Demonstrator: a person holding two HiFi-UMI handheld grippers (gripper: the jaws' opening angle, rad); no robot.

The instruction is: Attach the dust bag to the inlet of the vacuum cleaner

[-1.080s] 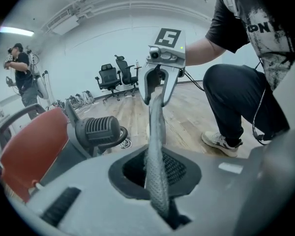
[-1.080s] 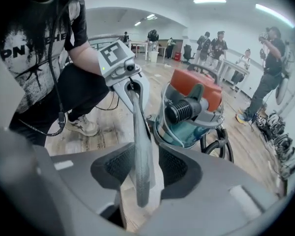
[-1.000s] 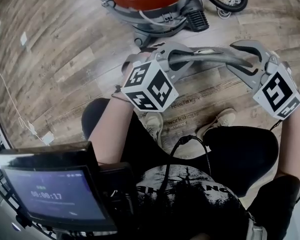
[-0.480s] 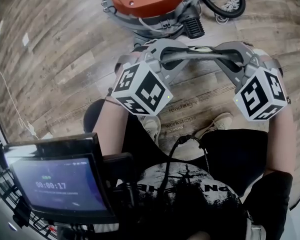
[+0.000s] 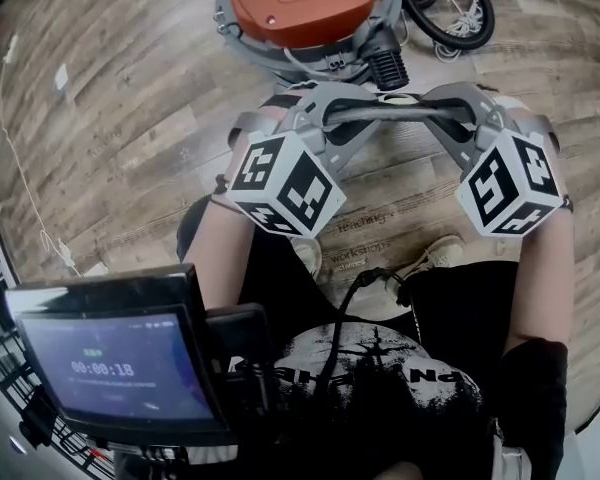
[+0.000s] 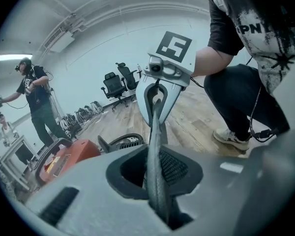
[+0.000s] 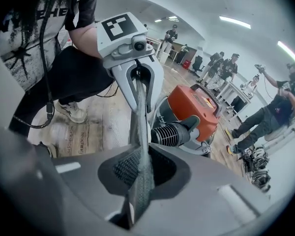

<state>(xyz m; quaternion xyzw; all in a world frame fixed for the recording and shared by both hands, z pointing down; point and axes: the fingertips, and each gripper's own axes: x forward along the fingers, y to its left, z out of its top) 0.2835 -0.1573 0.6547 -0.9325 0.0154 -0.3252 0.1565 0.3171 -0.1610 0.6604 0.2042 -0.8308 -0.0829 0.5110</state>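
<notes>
A flat grey dust bag hangs stretched between my two grippers, just in front of the orange vacuum cleaner. The vacuum's black ribbed inlet points toward the bag. My left gripper pinches the bag's left end; its jaws are opening slightly, with the bag edge still pressed between them. The right gripper is shut on the bag's right end. The inlet shows just beyond the bag in the right gripper view.
A black hose and white cord lie coiled right of the vacuum on the wooden floor. My shoes stand on a printed floor patch below the grippers. A screen sits at the lower left. Other people and office chairs stand farther off.
The right gripper swung left toward the left gripper and rolled, its jaws closing on the bag. Both grippers and the bag now sit nearer the vacuum's inlet.
</notes>
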